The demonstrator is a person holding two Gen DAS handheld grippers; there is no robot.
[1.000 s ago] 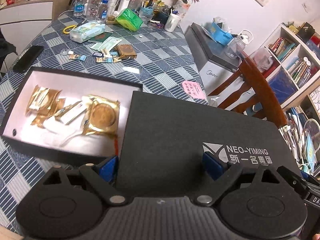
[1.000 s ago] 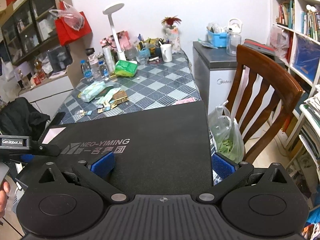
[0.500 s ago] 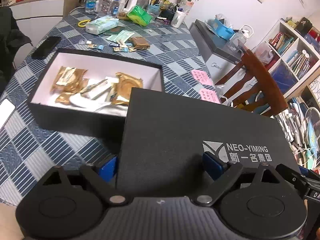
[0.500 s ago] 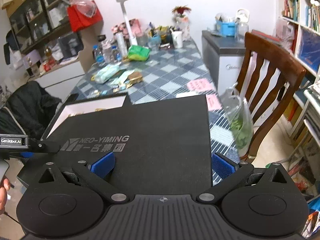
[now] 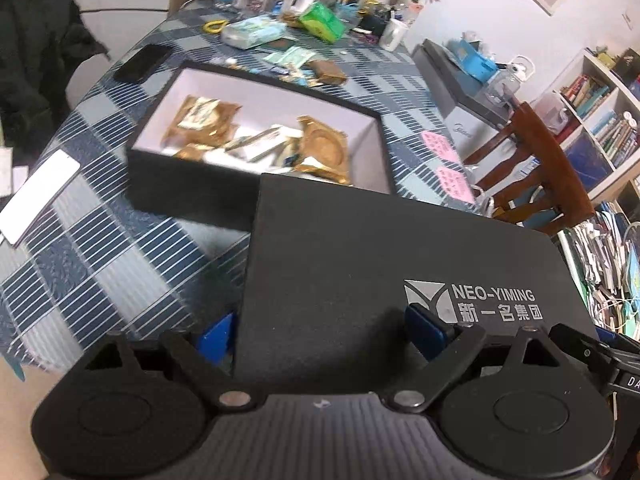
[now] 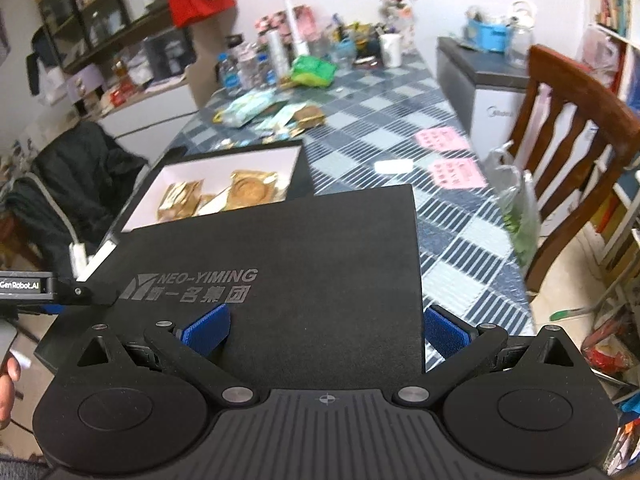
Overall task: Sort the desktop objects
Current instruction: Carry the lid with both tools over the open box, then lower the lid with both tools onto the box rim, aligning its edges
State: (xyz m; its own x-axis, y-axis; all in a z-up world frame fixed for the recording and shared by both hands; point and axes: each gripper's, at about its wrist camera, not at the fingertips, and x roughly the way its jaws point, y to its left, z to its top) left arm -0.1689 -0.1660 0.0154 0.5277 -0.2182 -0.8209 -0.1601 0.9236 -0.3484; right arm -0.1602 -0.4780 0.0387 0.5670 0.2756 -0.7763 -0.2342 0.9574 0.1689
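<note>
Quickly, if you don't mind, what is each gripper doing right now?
Left gripper: closed on a corner of the black box lid.
Right gripper: closed on another corner of the same lid, above the table.

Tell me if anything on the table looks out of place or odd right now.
The black lid, gripped by both the left gripper and the right gripper, is held off to one side of the open box, not lined up over it. Small wrappers lie scattered on the tablecloth beyond the box instead of inside.
</note>
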